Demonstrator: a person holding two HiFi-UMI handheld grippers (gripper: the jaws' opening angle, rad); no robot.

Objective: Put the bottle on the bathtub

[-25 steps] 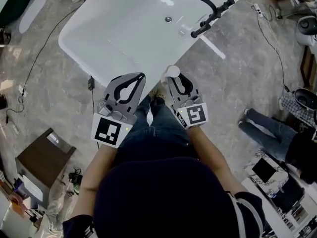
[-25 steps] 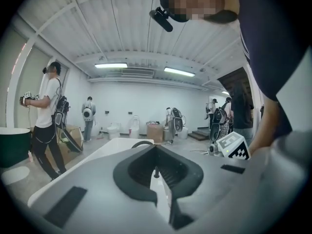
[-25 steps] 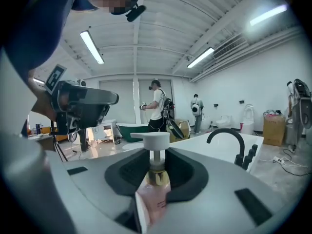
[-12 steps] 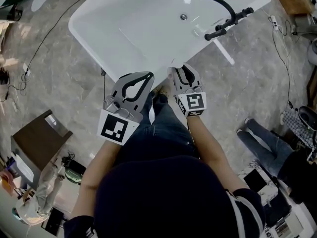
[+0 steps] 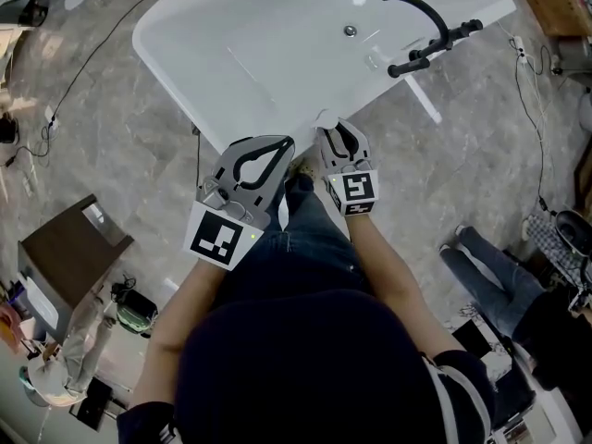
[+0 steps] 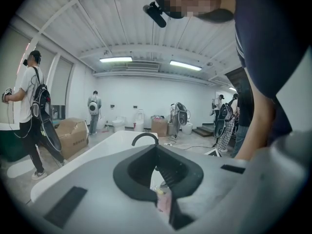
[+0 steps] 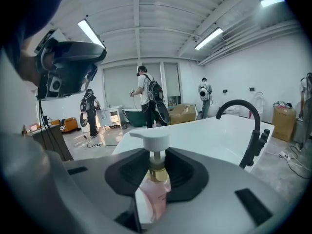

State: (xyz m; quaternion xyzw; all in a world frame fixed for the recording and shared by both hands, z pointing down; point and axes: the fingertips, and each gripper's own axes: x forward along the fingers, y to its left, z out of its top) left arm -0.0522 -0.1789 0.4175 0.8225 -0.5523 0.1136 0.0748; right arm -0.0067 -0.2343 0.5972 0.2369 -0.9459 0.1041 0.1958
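The bottle [image 7: 154,189] holds pink liquid and has a gold collar and a white pump head [image 5: 326,119]. My right gripper [image 5: 335,133] is shut on its neck and holds it upright at the near corner of the white bathtub [image 5: 231,72]. In the right gripper view my right gripper [image 7: 155,164] has the bathtub [image 7: 209,135] and its black faucet [image 7: 249,126] beyond it. My left gripper [image 5: 284,141] hovers beside the tub's near rim with its tips together and an empty loop; a small pink bit shows low between the jaws of the left gripper [image 6: 156,149].
The faucet [image 5: 427,24] and a drain [image 5: 350,31] sit at the tub's far side. A dark cabinet [image 5: 74,252] stands at the left, and cables [image 5: 88,77] run over the grey floor. A person's legs [image 5: 490,257] lie at the right. People [image 6: 33,108] and a cardboard box [image 6: 70,134] stand further off.
My right gripper has sunk with the bottle and now sits closer to the tub's near corner. The left gripper has stayed about where it was.
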